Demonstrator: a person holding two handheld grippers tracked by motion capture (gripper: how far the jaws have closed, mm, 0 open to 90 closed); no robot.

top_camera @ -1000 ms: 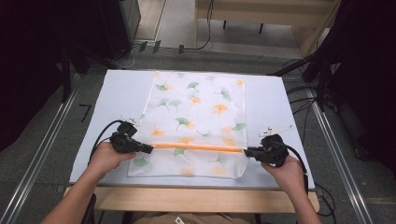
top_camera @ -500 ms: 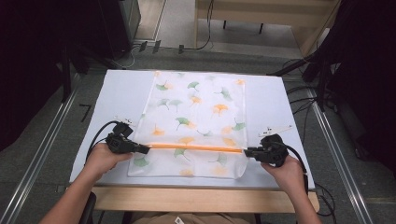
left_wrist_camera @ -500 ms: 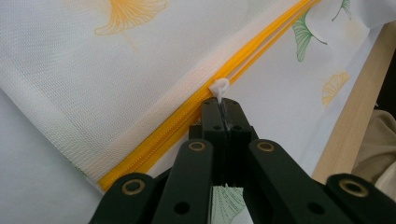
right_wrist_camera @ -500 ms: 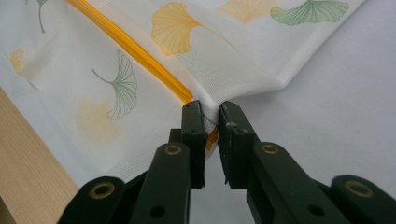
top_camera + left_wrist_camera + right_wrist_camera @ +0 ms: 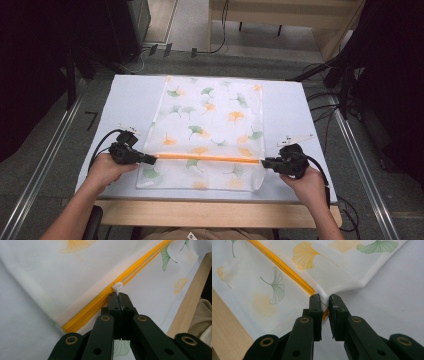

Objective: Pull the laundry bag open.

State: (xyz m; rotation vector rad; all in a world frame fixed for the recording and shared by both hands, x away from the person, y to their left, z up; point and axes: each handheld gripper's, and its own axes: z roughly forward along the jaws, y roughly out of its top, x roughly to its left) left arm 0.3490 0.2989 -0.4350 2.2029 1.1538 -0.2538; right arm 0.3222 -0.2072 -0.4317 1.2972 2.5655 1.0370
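Mesh laundry bag, white with a ginkgo-leaf print, lies flat on the pale surface, its orange zipper running across near the person's edge.

Left hand-held gripper: jaws fully closed on the white zipper pull, seen in the left gripper view at the jaw tips.

Right hand-held gripper: jaws narrow, pinching the bag's corner fabric at the zipper's far end; a sliver of gap shows between the pads, so the grip may be light.

Handling judgement: bag is light, soft and limp, and will bunch rather than resist. The mesh slides easily on the smooth surface, so one end needs anchoring while the slider is drawn. The pull tab is small, thin plastic and could slip out of the jaws; best gripped deep and pulled along the zipper line. Fabric corner beside the zipper's end stop is the sound anchor point.
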